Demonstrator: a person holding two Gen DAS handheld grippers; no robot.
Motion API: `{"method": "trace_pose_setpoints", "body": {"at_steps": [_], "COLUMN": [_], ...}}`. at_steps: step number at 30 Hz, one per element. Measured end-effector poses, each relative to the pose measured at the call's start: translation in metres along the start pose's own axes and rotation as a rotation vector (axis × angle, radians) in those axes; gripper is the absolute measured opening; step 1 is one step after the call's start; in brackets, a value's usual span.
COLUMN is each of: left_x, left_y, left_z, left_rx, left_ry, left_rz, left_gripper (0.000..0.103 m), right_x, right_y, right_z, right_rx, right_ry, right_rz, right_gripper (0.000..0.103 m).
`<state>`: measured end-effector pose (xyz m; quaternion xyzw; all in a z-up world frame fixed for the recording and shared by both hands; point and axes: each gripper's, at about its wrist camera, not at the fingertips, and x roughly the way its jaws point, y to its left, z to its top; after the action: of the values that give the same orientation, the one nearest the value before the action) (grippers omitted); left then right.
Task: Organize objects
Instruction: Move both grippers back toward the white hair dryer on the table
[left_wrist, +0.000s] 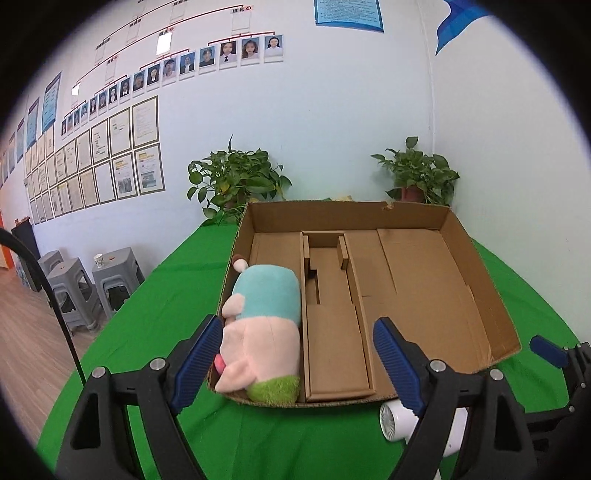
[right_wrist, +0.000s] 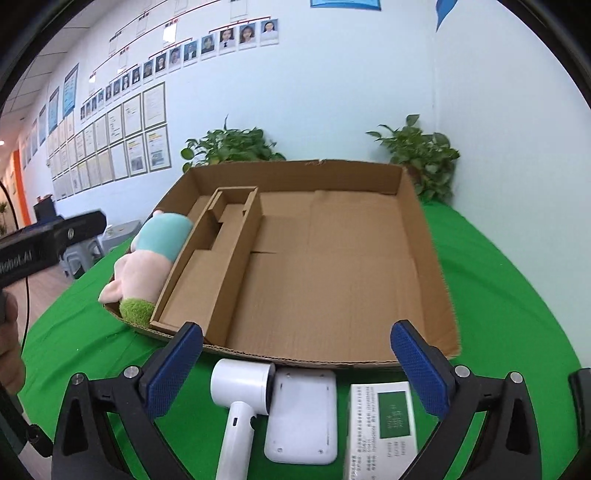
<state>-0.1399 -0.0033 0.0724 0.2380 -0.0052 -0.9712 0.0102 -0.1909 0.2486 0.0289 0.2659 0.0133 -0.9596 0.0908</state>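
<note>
Progress: plush toy (right_wrist: 147, 254) is lying in the cardboard box (right_wrist: 424, 229) at 9 o'clock, while dryer (right_wrist: 240, 391), white device (right_wrist: 303, 417) and carton (right_wrist: 380, 421) are waiting at 6 o'clock on the worktop (right_wrist: 517, 295), both the left gripper (left_wrist: 295, 358) and right gripper (right_wrist: 295, 369) gaping wide, empty.

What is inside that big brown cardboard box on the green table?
The brown cardboard box holds a pink, teal and green plush toy lying in its left compartment. The narrow cardboard divider section and the wide right compartment look empty. Whatever lies under the toy is hidden.

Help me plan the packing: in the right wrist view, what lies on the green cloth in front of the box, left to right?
White handheld fan → flat white device → white and green carton.
</note>
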Motion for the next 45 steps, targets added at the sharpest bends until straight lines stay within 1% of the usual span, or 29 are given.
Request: {"method": "trace_pose_setpoints", "body": {"at_steps": [1,2,3,4,5,6,7,8,9,11,12,13,14,15,16,17,20,22,24,27,29,32,35,41,43,45], "left_x": [-0.003,-0.007,-0.01,-0.012,-0.014,-0.014,-0.013,-0.012,-0.013,-0.02,-0.024,-0.026,-0.026,-0.027,-0.03,-0.031,-0.027,-0.024,-0.023,-0.019,-0.017,-0.012,-0.007,-0.006,-0.005,-0.002], "left_y": [0.0,0.001,0.001,0.001,0.0,-0.001,-0.003,-0.003,-0.005,-0.01,-0.013,-0.015,-0.016,-0.015,-0.013,-0.011,-0.01,-0.01,-0.011,-0.013,-0.014,-0.015,-0.016,-0.017,-0.016,-0.015], "left_z": [-0.001,-0.001,-0.003,-0.005,-0.006,-0.007,-0.009,-0.01,-0.012,-0.014,-0.015,-0.015,-0.015,-0.017,-0.018,-0.018,-0.017,-0.019,-0.021,-0.022,-0.024,-0.027,-0.031,-0.031,-0.032,-0.036], "left_rx": [-0.006,-0.016,-0.025,-0.027,-0.023,-0.016,-0.014,-0.019,-0.022,-0.003,0.003,0.012,0.015,0.009,-0.009,-0.021,-0.023,-0.033,-0.036,-0.033,-0.035,-0.045,-0.044,-0.028,-0.024,-0.016], "left_ry": [-0.002,-0.008,-0.013,-0.016,-0.015,-0.004,0.018,0.039,0.042,0.012,-0.005,-0.011,-0.009,-0.012,-0.032,-0.046,-0.031,-0.02,-0.007,0.002,0.014,0.034,0.049,0.031,0.029,0.049], "left_rz": [-0.009,-0.018,-0.022,-0.027,-0.031,-0.04,-0.06,-0.087,-0.098,-0.087,-0.081,-0.067,-0.062,-0.062,-0.059,-0.06,-0.054,-0.057,-0.066,-0.074,-0.081,-0.111,-0.109,-0.095,-0.096,-0.104], "left_gripper": [0.082,0.082,0.081,0.07,0.059,0.03,0.0,0.003,0.003,0.003,0.006,0.033,0.056,0.092,0.096,0.096,0.096,0.096,0.096,0.096,0.096,0.096,0.096,0.096,0.095,0.095], "right_x": [-0.005,-0.008,-0.011,-0.014,-0.017,-0.02,-0.023,-0.028,-0.03,-0.037,-0.04,-0.039,-0.04,-0.04,-0.04,-0.045,-0.046,-0.046,-0.047,-0.044,-0.042,-0.04,-0.038,-0.034,-0.034,-0.033], "right_y": [-0.001,-0.001,-0.001,0.0,0.001,0.002,0.003,0.004,0.005,0.008,0.009,0.011,0.011,0.011,0.011,0.01,0.009,0.008,0.007,0.006,0.007,0.008,0.009,0.009,0.007,0.007], "right_z": [0.0,0.0,-0.001,-0.003,-0.004,-0.005,-0.005,-0.006,-0.006,-0.006,-0.006,-0.005,-0.006,-0.006,-0.006,-0.008,-0.01,-0.012,-0.014,-0.016,-0.017,-0.019,-0.022,-0.026,-0.028,-0.033], "right_rx": [0.007,0.009,0.009,0.007,0.002,-0.002,-0.006,-0.01,-0.016,-0.028,-0.031,-0.035,-0.041,-0.041,-0.038,-0.034,-0.044,-0.046,-0.044,-0.037,-0.046,-0.054,-0.06,-0.052,-0.041,-0.042], "right_ry": [0.0,0.005,0.012,0.017,0.019,0.019,0.017,0.011,0.007,-0.003,-0.006,-0.002,0.013,0.018,0.013,0.001,0.008,0.017,0.018,0.022,0.023,0.02,0.021,-0.002,-0.008,-0.001], "right_rz": [0.001,0.004,0.006,0.007,0.009,0.01,0.01,0.018,0.025,0.025,0.023,0.017,0.002,-0.003,-0.002,-0.006,-0.024,-0.018,-0.02,0.005,0.018,0.053,0.075,0.079,0.094,0.126], "right_gripper": [0.099,0.092,0.083,0.076,0.057,0.035,0.027,0.021,0.021,0.021,0.022,0.025,0.041,0.073,0.087,0.096,0.097,0.097,0.1,0.102,0.102,0.102,0.102,0.102,0.102,0.102]}}
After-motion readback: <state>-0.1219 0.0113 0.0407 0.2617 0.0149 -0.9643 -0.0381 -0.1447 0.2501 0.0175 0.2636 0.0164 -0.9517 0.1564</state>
